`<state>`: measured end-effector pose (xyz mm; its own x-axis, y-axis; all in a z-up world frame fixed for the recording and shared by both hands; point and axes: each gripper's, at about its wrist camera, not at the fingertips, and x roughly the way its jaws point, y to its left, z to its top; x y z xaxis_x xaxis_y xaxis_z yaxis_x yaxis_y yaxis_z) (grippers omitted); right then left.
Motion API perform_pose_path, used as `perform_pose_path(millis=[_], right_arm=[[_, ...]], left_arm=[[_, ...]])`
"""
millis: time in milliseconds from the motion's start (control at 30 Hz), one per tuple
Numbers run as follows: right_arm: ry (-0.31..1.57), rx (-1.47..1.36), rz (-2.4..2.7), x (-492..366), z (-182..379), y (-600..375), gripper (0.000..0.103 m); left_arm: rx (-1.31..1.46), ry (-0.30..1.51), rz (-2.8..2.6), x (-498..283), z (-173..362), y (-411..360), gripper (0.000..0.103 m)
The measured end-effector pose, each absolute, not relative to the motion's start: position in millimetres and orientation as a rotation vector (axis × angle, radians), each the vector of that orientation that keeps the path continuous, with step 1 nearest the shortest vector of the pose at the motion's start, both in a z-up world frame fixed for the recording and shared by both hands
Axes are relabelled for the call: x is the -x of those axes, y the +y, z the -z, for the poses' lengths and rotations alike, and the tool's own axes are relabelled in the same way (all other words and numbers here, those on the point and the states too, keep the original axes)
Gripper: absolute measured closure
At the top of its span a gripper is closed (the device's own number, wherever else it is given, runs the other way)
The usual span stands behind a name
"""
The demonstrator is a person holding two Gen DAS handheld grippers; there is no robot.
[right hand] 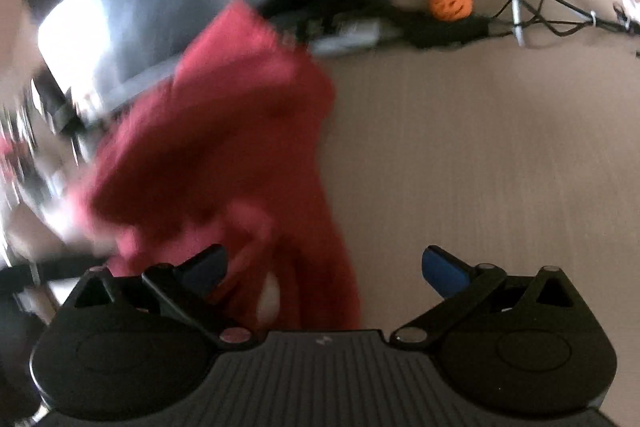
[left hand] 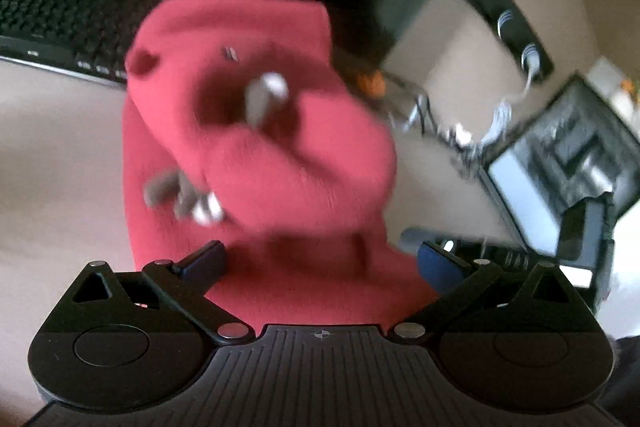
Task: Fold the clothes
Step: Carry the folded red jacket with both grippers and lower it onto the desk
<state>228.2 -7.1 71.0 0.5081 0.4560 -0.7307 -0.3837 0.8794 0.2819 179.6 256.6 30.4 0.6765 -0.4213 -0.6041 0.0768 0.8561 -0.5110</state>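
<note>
While blurred, garment (left hand: 260, 155) between tool (left hand: 320, 263) (left).

Soft matt fleece, red garment (left hand: 260, 155)

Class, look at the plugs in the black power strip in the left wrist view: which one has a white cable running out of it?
The lowest plug on the black power strip, nearest the laptop. A white cable trails from it; no cable shows at the two plugs above.
</note>
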Motion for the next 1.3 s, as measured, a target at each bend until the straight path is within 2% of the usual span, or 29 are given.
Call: perform_pose_path(millis=[133,367,467,633,733,833,1100,1300], right_arm=[[0.902,0.007,-0.552,-194,-60,12,0.000],[0.933,-0.037,-0.683,-190,-65,11,0.000],[0.854,-0.110,-0.654,-194,-97,-30,0.000],[0.680,-0.076,-0.520,-246,-148,-46,0.000],[0.580,-0.083,-0.600,-278,-169,-18,0.000],[0.495,0.019,-0.529,-308,-173,26,0.000],[0.689,-0.108,-0.311,-421,-103,57,0.000],[0.841,-0.188,-0.271,-455,-65,43,0.000]], left_arm=[[0.414,0.776,0.267,-163,-27,246,0.000],[0.405,0.798,0.155,-138,-39,250,0.000],[0.411,0.761,0.205,-131,-59,252,0.000],[0.274,0.582,0.201,-135,-92,246,0.000],[0.214,0.545,0.196,-152,-83,239,0.000],[0.159,0.584,0.183,-173,-56,229,0.000],[-0.056,0.614,0.172,-169,-21,203,0.000],[-0.010,0.601,0.262,-155,-40,218,0.000]])
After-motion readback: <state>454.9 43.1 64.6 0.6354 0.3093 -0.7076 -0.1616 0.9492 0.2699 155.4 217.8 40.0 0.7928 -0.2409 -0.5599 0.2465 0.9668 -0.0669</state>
